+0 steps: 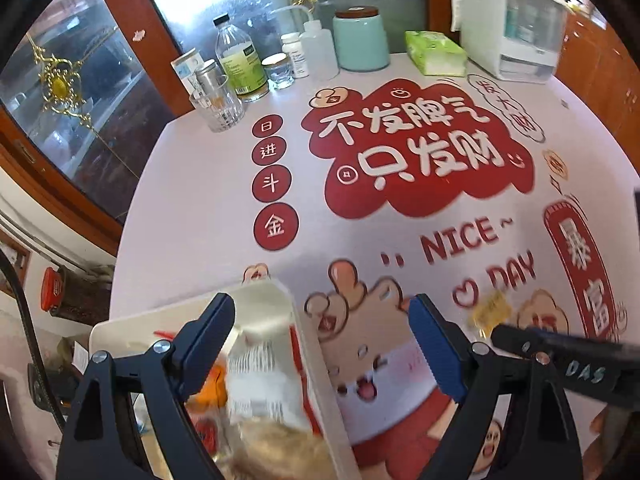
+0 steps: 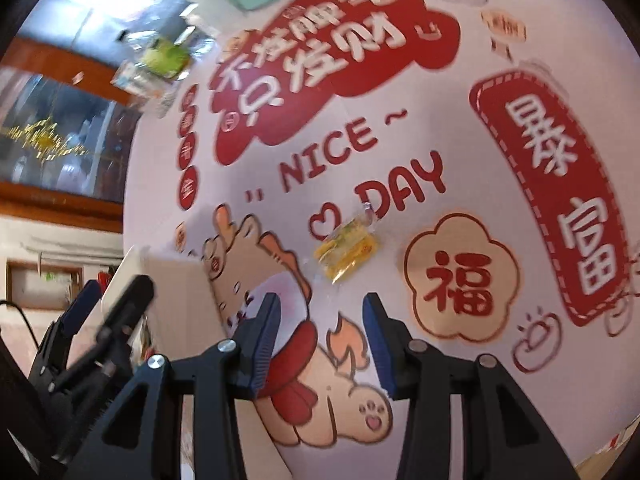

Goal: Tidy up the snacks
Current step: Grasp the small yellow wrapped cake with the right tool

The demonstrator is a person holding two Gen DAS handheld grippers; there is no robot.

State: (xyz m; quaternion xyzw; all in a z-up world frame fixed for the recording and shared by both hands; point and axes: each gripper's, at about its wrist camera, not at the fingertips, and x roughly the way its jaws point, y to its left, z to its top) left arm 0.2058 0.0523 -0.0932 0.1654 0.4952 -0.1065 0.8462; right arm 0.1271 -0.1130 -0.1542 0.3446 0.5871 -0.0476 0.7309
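Note:
A small yellow snack packet lies on the printed tablecloth near the word DAY; it shows blurred in the left wrist view too. A white bin at the near left holds several snack packs; its wall shows in the right wrist view. My left gripper is open and empty, straddling the bin's right wall. My right gripper is open and empty, a short way in front of the yellow packet. The right gripper's arm enters the left wrist view at the right.
At the table's far edge stand a glass, bottles, a teal canister, a green tissue pack and a white appliance. A glass-fronted wooden cabinet stands to the left.

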